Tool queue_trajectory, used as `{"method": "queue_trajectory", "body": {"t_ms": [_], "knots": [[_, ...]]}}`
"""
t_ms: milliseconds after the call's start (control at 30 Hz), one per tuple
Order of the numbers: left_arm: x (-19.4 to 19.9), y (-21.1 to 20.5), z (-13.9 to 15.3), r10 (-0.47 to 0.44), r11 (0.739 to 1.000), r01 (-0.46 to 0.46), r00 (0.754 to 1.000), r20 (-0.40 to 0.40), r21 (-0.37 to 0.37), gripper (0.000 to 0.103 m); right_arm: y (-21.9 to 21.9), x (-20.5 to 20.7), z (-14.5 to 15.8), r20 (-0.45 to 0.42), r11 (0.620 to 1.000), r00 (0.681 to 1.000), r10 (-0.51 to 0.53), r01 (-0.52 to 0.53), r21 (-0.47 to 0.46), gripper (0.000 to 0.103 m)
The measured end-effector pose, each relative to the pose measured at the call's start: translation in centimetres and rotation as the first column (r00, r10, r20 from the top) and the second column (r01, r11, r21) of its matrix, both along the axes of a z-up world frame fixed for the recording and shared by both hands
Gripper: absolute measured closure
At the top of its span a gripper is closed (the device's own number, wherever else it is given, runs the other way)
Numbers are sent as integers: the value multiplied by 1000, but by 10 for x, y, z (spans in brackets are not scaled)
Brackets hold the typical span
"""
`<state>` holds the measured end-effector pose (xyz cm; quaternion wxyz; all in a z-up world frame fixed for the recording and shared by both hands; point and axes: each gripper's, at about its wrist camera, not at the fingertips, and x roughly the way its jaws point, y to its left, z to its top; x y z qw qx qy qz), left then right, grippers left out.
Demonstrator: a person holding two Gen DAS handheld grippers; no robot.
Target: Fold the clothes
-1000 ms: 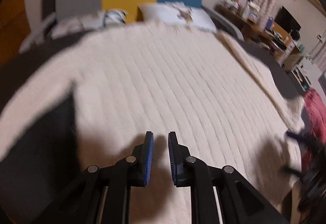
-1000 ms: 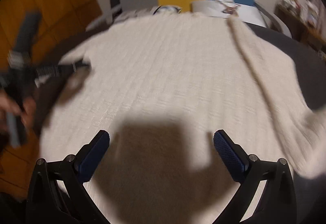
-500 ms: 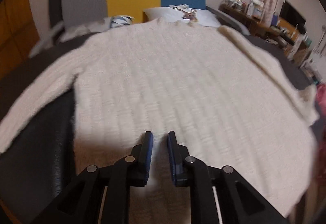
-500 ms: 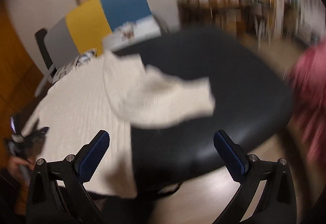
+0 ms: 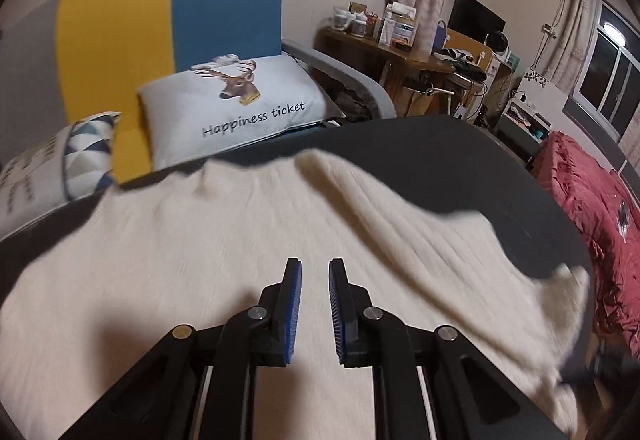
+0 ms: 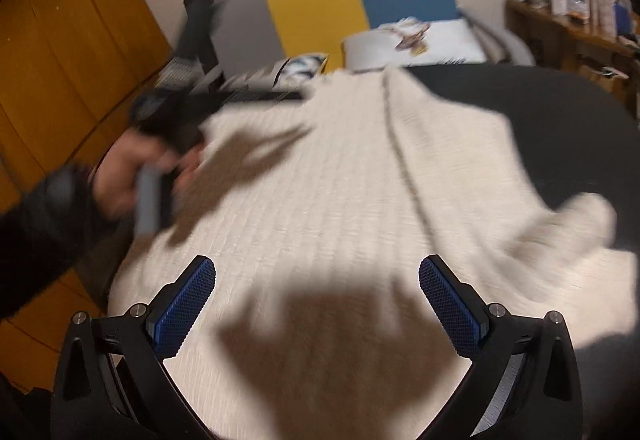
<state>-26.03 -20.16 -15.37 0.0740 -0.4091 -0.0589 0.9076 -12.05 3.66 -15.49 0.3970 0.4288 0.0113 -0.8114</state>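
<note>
A cream ribbed knit sweater (image 5: 200, 260) lies spread flat on a dark round table (image 5: 460, 160). Its right sleeve (image 5: 440, 240) runs down toward the table's right edge. My left gripper (image 5: 314, 264) hovers low over the sweater's body, its blue pads almost together with only a narrow gap and nothing between them. In the right wrist view the sweater (image 6: 340, 200) fills the middle. My right gripper (image 6: 318, 272) is wide open above its lower part, casting a shadow. A hand holds the left gripper (image 6: 296, 95), blurred, near the sweater's far left shoulder.
A sofa with a yellow and blue back stands behind the table, with a deer-print pillow (image 5: 240, 104) on it. A red garment (image 5: 592, 208) lies off the table's right. A cluttered wooden desk (image 5: 400, 48) is at back right, and orange cabinets (image 6: 60, 40) on the left.
The left gripper has moved up the sweater toward the sofa end. The right gripper swung out over the table's right edge, then came back over the sweater. Neither gripper changed its opening.
</note>
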Motion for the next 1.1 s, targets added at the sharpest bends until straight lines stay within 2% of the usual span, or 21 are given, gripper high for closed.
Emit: {"method": "queue_trajectory", "body": {"t_ms": [100,133,200,333,467,567,633,667,733,800,900,967,1000,1100], "knots": [[-46,-4,-18,-18,1000,18,999,29,-3,90,-14,-7,-23,0,995,1000,23,-23,92,0],[-58,-5,-25,-25,1000,26,999,39,-7,90,-15,-11,-32,27,993,999,26,-29,114,0],[-78,-5,-39,-43,999,44,997,63,-19,90,-14,-12,-47,40,991,999,17,-22,129,0],[-89,1,-45,-65,996,67,997,43,-56,89,-24,9,-54,-104,972,992,75,-49,229,0],[-86,0,-44,-57,998,58,998,41,-34,89,-24,7,-56,-99,976,993,66,-43,214,0],[-79,-2,-31,-35,999,33,996,76,33,92,-25,11,-55,-115,976,991,62,-36,217,0],[-62,-4,-18,-27,994,20,998,61,110,92,-24,17,-52,-119,978,991,57,-31,208,0],[-48,-2,-10,-30,992,25,999,43,123,92,-21,19,-51,-120,977,991,53,-27,213,0],[-16,10,1,-63,994,62,998,9,84,92,-17,22,-45,-119,973,992,43,-15,228,0],[12,25,1,-100,995,99,994,35,25,92,-10,26,-34,-137,970,990,23,10,241,0],[37,45,-15,-119,986,127,990,77,-110,92,25,38,-2,-248,961,967,-59,122,247,0],[42,49,-37,-109,986,124,985,134,-111,92,53,38,8,-312,931,939,-142,234,280,0],[46,49,-42,-107,987,118,989,102,-114,91,66,35,9,-325,918,930,-172,271,290,0],[43,45,-46,-75,994,82,992,104,-67,91,92,14,-1,-272,913,941,-203,282,295,0]]}}
